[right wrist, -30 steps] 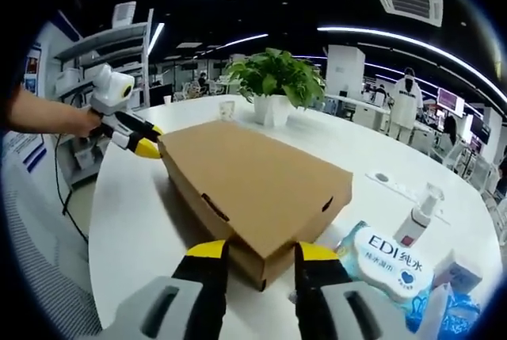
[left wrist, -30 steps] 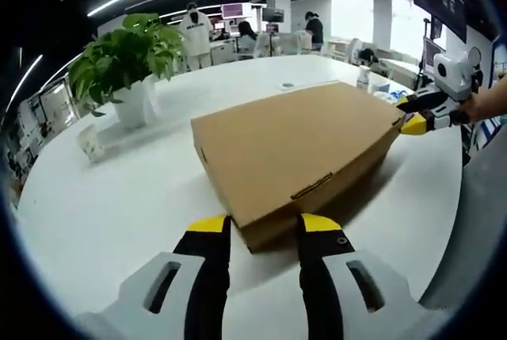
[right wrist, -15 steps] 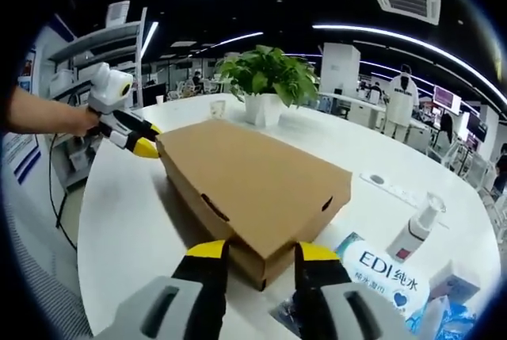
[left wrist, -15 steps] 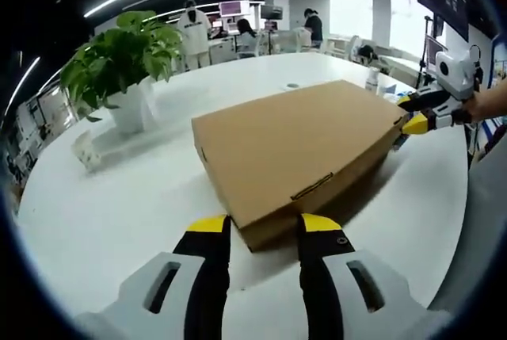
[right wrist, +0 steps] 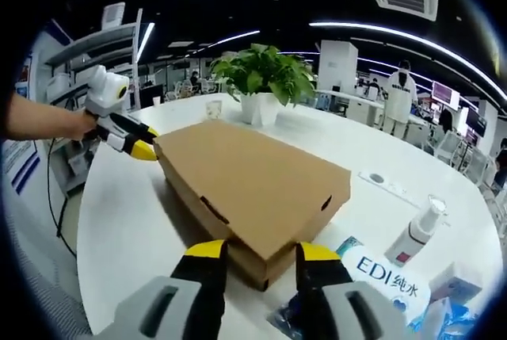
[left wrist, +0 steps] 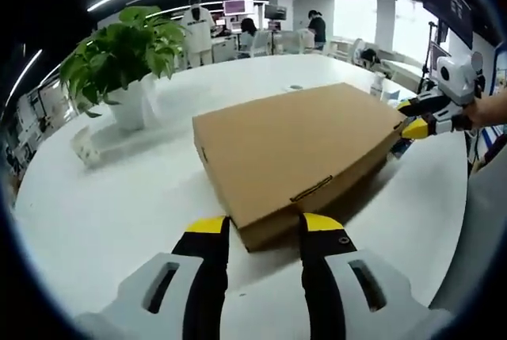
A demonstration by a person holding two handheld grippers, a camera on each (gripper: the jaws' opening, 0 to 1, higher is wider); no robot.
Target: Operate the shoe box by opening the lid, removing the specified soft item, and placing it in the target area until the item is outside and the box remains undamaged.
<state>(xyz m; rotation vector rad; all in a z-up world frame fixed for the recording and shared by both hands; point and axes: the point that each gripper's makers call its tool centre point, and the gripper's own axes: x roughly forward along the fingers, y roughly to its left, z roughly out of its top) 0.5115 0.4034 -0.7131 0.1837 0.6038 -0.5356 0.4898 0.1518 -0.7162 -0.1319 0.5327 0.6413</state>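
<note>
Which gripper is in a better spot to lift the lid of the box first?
Probably the left gripper. Its open jaws stand either side of the cardboard box corner right beside the lid's tab slot. The right gripper straddles the opposite corner, with its slot set further away.

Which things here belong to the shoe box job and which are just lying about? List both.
Job:
shoe box, lid shut
left gripper at one corner
right gripper at the opposite corner

Lying about:
potted plant
wet wipes pack
pump bottle
paper cup
</note>
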